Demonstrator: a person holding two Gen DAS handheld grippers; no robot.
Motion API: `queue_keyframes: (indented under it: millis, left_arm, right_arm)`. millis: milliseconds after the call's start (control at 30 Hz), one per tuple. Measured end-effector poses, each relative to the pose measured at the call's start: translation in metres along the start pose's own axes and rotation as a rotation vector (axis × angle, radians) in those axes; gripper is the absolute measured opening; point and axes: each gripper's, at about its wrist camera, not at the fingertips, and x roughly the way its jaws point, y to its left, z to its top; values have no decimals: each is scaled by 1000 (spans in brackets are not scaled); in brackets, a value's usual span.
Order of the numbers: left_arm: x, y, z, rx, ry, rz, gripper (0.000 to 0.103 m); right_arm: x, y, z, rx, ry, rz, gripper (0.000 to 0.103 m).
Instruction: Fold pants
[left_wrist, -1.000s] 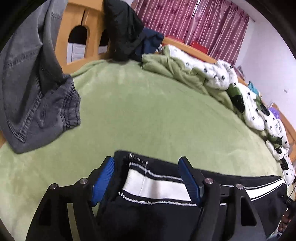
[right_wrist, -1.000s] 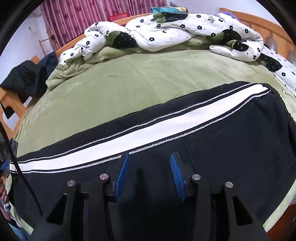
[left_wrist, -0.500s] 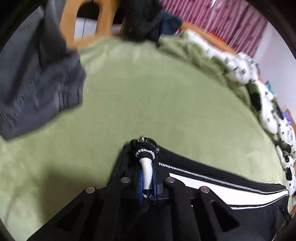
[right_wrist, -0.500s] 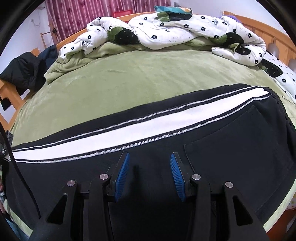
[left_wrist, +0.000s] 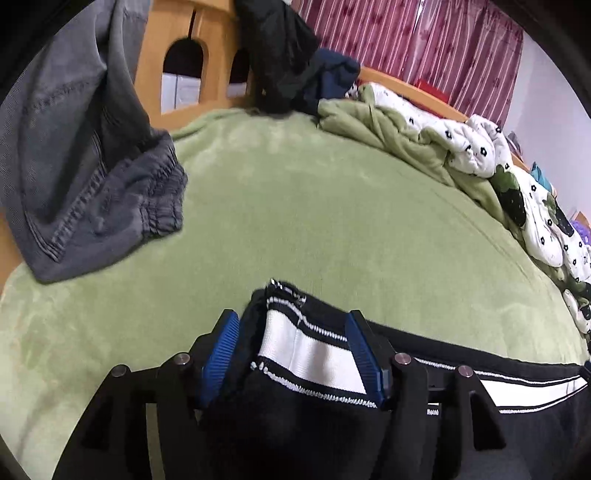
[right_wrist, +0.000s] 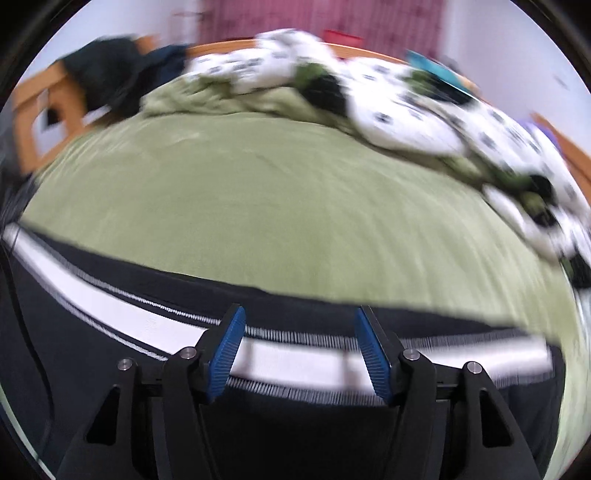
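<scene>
Black pants with a white side stripe (left_wrist: 310, 354) lie along the near edge of a green bed. In the left wrist view my left gripper (left_wrist: 291, 354) is open, its blue pads on either side of the bunched leg end. In the right wrist view the pants (right_wrist: 295, 354) stretch across the frame. My right gripper (right_wrist: 299, 350) is open wide over the stripe. That view is blurred by motion.
Grey pants (left_wrist: 85, 177) hang at the left over the wooden bed frame (left_wrist: 177, 48). Dark clothes (left_wrist: 288, 62) sit at the far corner. A white flowered quilt (left_wrist: 517, 184) lies bunched along the far right side. Green blanket (left_wrist: 314, 206) covers the bed.
My left gripper was shut on the leg end half a second ago and has opened. My right gripper has opened wider and swung, with the pants now lower in its view.
</scene>
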Motion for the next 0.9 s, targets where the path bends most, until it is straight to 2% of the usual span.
queue_keyframes:
  millis: [100, 133, 200, 267, 300, 400, 533, 567, 667, 733, 900]
  left_arm:
    - [0, 2, 1, -28, -3, -26, 58]
    - [3, 2, 2, -38, 4, -37, 58]
    - [6, 2, 0, -45, 18, -37, 58]
    - [8, 2, -3, -38, 23, -33, 58]
    - [9, 1, -3, -35, 25, -32, 58]
    - [11, 1, -3, -29, 30, -28, 58]
    - [-2, 1, -1, -30, -33, -54, 58]
    - [-2, 1, 0, -30, -40, -47, 58]
    - [15, -1, 2, -48, 2, -6, 58]
    - [26, -1, 0, -63, 39, 10, 58]
    - [15, -1, 0, -55, 11, 13, 58]
  right_arm:
    - [30, -4, 10, -54, 65, 70, 60]
    - [46, -5, 11, -73, 131, 100, 60]
    - [62, -6, 7, -96, 205, 147, 58]
    - [62, -7, 5, -103, 184, 161, 38]
    - [60, -7, 6, -108, 175, 139, 19]
    - [48, -13, 7, -73, 130, 160, 6]
    - [19, -17, 12, -1, -19, 174, 5]
    - [19, -17, 13, 6, -31, 173, 5]
    - [51, -19, 11, 53, 31, 174, 5]
    - [77, -14, 5, 79, 72, 146, 5]
    - [64, -16, 10, 118, 45, 116, 5]
